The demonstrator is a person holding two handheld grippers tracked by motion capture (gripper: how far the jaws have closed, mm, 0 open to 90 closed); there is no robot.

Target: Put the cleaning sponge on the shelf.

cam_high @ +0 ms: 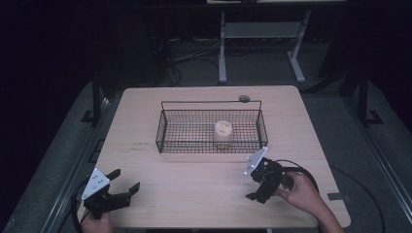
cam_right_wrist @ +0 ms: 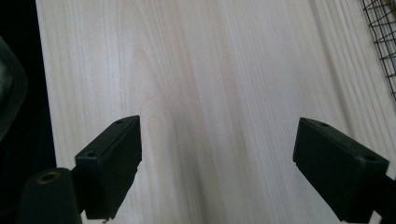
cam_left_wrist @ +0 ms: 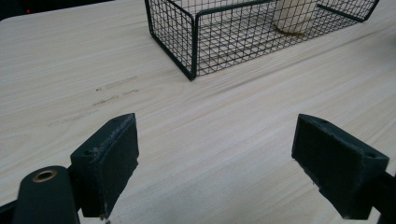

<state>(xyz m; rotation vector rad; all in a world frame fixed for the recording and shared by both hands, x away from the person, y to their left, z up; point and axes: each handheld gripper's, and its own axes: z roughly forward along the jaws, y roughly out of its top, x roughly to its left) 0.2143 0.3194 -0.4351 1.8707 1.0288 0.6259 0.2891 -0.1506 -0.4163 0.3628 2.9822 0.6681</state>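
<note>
My left gripper (cam_high: pixel 122 188) and right gripper (cam_high: pixel 256 189) both gape wide, empty, over the near table edge. The pale porous loofah chunk (cam_high: pixel 223 133) already stands inside the black wire basket (cam_high: pixel 165 127), right of centre; looks done.

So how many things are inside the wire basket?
1. A pale round lump sits on the floor of the wire basket, right of its middle, near the front wall. Nothing else shows through the mesh.

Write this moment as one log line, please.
left gripper: open, empty | right gripper: open, empty | pale cup: upright in wire basket | table: light wood
</note>
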